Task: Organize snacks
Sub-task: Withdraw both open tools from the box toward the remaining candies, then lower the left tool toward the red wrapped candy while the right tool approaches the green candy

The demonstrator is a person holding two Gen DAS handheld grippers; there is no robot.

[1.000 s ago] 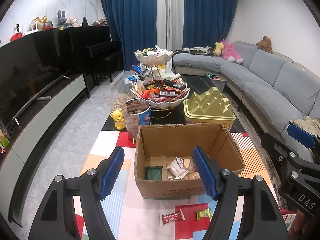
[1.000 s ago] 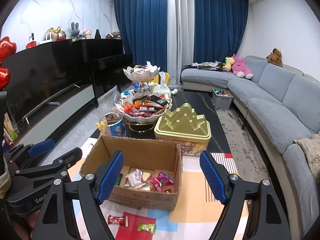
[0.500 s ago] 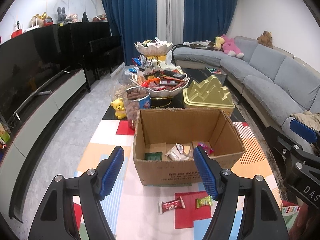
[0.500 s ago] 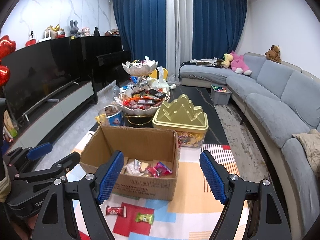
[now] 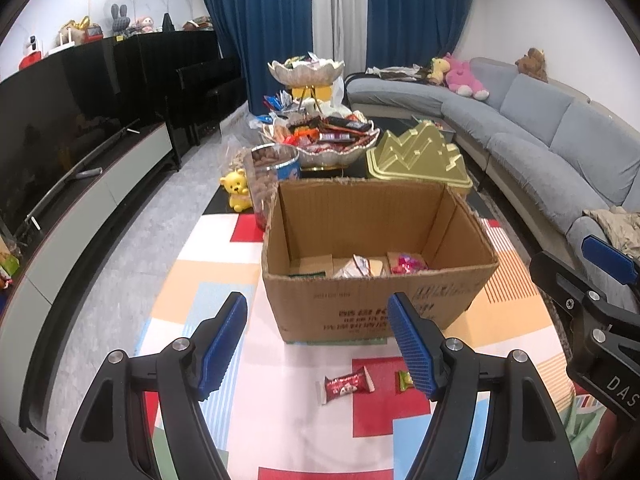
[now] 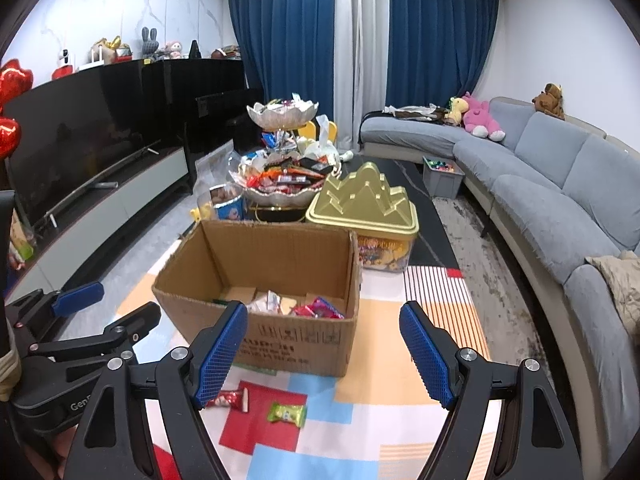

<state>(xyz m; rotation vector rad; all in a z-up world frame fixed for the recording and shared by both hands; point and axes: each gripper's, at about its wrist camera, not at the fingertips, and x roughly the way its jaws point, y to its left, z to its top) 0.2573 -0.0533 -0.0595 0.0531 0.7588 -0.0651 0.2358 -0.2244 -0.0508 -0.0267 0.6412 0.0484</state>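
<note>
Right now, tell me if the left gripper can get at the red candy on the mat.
Probably yes. The left gripper is open, the red candy lies on the mat just below its fingers, and nothing lies between; the box sits farther back.

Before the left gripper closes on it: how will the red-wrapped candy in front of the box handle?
The red-wrapped candy looks small and flat on the mat, so probably very light. Its glossy crinkled wrapper may slip or crumple between the pads. Lying flat, it seems unlikely to roll; a low pinch would suit.
</note>
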